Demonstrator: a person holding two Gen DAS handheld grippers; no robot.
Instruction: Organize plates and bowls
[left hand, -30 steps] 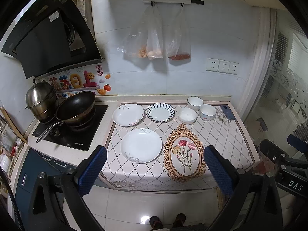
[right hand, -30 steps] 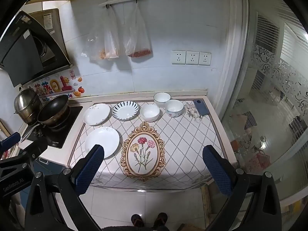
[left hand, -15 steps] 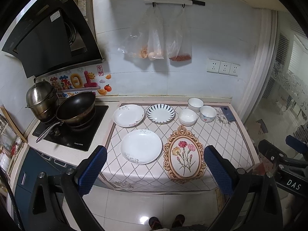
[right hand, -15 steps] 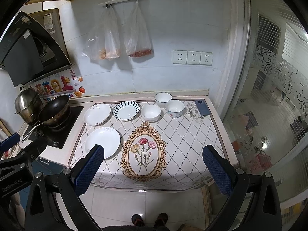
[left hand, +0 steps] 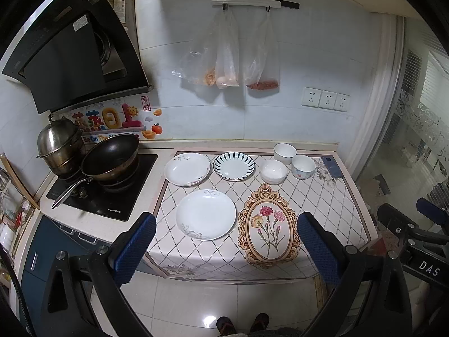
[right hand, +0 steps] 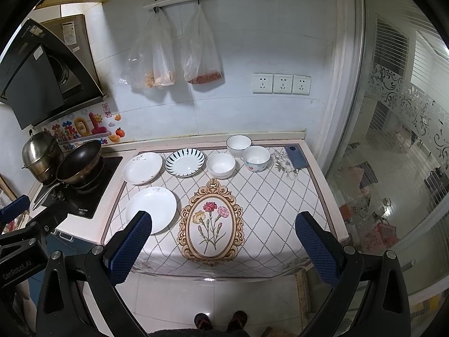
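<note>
Left wrist view: both tongs held wide apart and empty, well back from the desk (left hand: 331, 196).

The left tongs (left hand: 224, 241) and right tongs (right hand: 224, 238) grip nothing. On the desk, a large white plate (left hand: 205, 214) lies nearest, beside a flowered mat (left hand: 268, 226). Behind it sit a white plate (left hand: 187, 168) and a striped plate (left hand: 234, 166), then three bowls (left hand: 273, 171) close together at the back right.
</note>
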